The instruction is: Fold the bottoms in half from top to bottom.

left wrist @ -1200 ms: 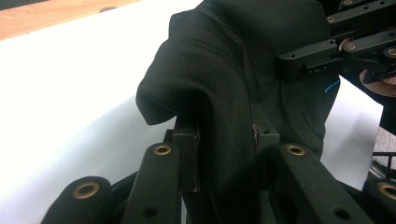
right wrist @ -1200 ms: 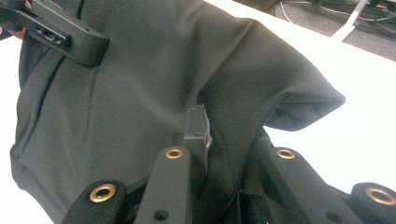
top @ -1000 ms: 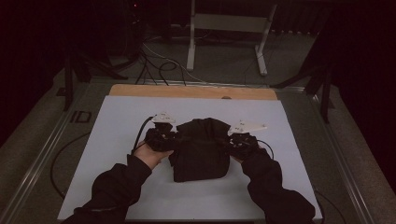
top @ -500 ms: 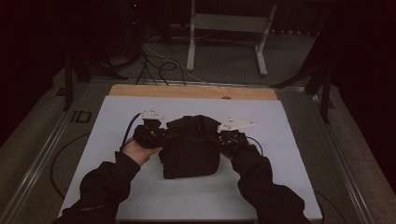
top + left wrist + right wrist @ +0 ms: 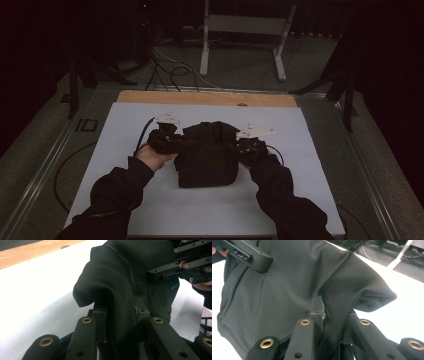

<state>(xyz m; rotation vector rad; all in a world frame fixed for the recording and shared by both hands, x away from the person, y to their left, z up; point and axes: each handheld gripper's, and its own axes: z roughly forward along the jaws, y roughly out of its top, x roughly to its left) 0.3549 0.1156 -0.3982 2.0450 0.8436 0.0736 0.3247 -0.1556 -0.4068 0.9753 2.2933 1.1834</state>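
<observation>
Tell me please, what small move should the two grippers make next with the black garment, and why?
Probably lower both hands together to lay the fold flat. The left gripper and the right gripper each pinch a side of the black garment, whose gripped edges are raised and bunched while its near part already rests on the white table top.

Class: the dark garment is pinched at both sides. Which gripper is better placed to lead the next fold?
Neither clearly: the left gripper and right gripper each clamp an edge of the black garment, level with one another. Probably both move together.
</observation>
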